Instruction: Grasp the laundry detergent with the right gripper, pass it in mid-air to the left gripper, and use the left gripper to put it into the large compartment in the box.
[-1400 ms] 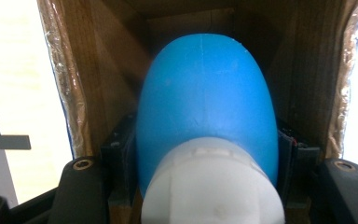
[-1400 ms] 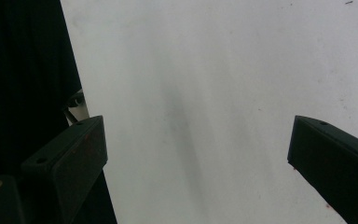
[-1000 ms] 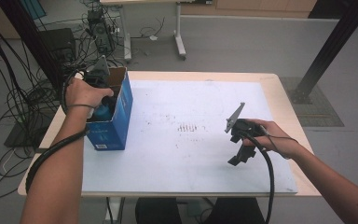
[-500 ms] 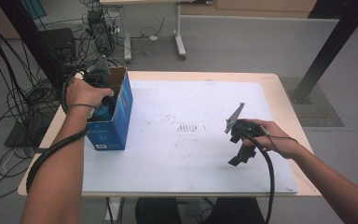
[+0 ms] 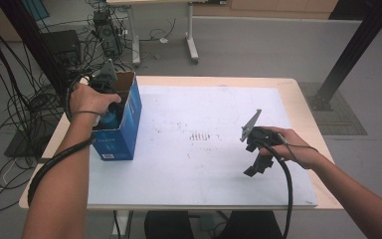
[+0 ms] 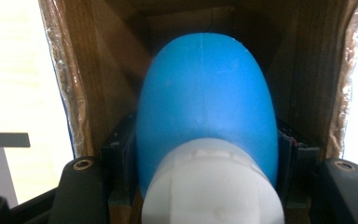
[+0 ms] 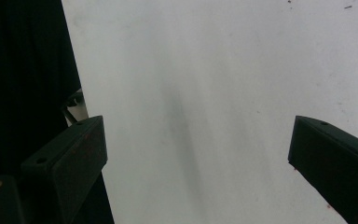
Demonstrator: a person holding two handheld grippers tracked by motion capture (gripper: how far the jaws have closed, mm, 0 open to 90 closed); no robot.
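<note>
The left gripper is clamped on a blue plastic bottle with a white cap, its jaws pressing both sides. The bottle sits inside the open blue cardboard box (brown inner walls close on either side) at the left edge of the white-topped table. The right gripper hangs over bare tabletop well apart from the box, jaws spread wide with nothing between them.
</note>
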